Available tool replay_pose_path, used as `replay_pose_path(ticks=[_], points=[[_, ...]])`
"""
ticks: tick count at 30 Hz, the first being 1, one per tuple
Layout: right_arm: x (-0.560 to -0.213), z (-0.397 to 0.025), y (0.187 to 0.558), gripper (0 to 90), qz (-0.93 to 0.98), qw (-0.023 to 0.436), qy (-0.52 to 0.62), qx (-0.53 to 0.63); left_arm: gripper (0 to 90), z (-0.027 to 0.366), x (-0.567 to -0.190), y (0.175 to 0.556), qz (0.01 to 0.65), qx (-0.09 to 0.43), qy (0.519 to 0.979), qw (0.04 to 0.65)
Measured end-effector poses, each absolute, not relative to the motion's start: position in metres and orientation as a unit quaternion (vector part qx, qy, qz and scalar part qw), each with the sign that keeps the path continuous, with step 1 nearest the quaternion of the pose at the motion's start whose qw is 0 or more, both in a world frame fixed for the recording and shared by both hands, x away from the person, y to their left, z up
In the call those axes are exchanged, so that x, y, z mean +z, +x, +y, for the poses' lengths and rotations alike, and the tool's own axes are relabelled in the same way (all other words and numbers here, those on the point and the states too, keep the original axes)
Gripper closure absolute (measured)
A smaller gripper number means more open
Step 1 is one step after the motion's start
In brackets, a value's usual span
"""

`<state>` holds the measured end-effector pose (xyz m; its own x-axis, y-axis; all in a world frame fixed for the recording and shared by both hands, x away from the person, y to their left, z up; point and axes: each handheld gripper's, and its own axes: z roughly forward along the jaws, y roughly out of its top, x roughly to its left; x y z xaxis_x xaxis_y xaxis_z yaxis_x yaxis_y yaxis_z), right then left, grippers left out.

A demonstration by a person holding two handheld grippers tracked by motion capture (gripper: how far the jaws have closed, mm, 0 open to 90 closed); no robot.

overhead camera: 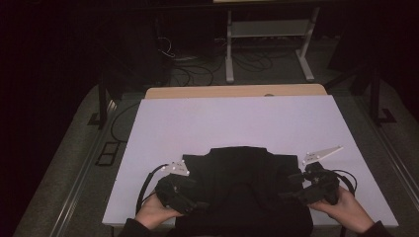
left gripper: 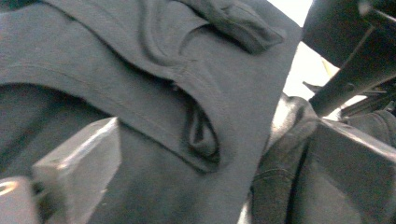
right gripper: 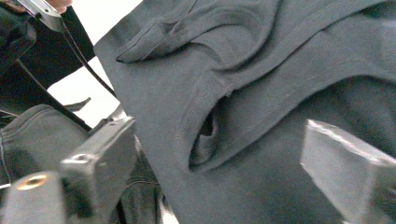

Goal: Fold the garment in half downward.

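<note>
High view shows a dark garment, seemingly a black or charcoal T-shirt or sweatshirt, lying partly folded on the near half of the white tabletop, its near edge hanging toward the person. It looks soft and limp, light enough for one gripper to lift a layer, and it should drape and slide over itself rather than keep a shape; nothing about it seems fragile. The stitched hems and the sleeve opening seen in the left gripper view look like the firmest places to pinch, since a doubled seam gives the jaws something thick to bite; a pinch in the flat middle would probably pick up only one layer. The left gripper sits at the garment's left near corner and the right gripper at its right near corner, each held in a hand. In the left gripper view the jaws stand apart with cloth lying between and beneath them, not visibly clamped. The right gripper view shows its jaws spread wide over the fabric, hovering close above a sleeve hem, with nothing gripped.
</note>
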<state>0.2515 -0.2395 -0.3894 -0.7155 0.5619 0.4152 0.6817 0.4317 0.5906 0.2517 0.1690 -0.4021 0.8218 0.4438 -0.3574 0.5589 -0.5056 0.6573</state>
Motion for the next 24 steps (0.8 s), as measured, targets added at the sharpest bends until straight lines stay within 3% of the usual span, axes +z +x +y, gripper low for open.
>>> replay_pose_path(ticks=[5, 24], points=[[-0.384, -0.246, 0.259, 0.0, -0.845, 0.074, -0.37, -0.379, 0.0, 0.176, -0.399, 0.258, 0.308, -0.055, 0.855, 0.413], [-0.377, -0.275, 0.287, 0.0, -0.826, 0.035, -0.405, -0.392, 0.0, 0.195, -0.39, 0.278, 0.327, -0.025, 0.843, 0.426]])
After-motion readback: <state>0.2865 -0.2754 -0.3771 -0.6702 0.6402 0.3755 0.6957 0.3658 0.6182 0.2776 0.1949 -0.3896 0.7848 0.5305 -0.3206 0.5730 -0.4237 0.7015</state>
